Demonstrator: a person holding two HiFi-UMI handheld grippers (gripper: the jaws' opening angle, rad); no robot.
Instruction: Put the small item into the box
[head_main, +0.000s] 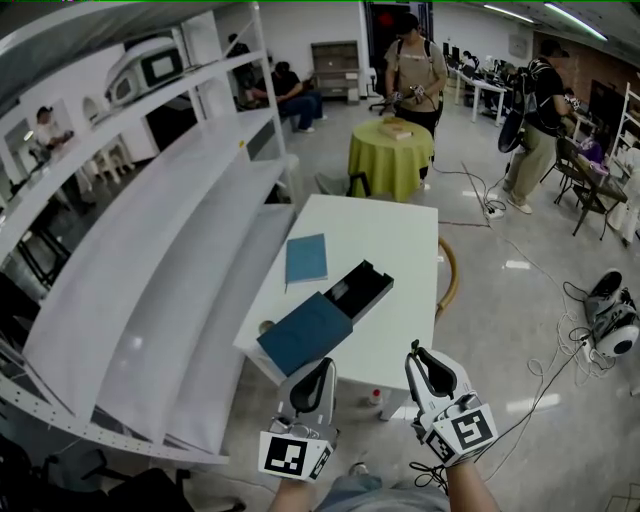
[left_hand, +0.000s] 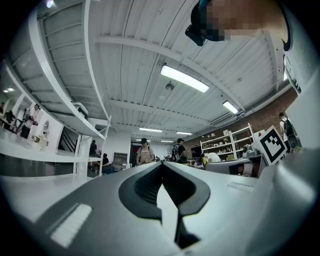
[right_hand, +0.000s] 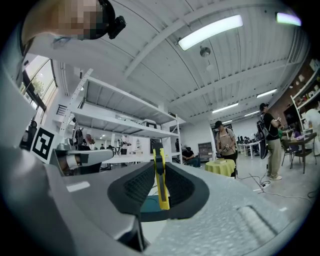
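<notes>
The small yellow item is thin and looks like stiff, light plastic. It's pinched edge-on in the fingers of the right gripper, held short of the open box on the desk. It's probably slick, so I'd clamp it mid-body. Meanwhile the left gripper has its fingers closed on nothing.

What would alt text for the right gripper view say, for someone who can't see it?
The right gripper, seen along its dark jaws, is shut on a thin yellow item standing upright. Beyond are white shelves, a green-clothed table and people.
</notes>
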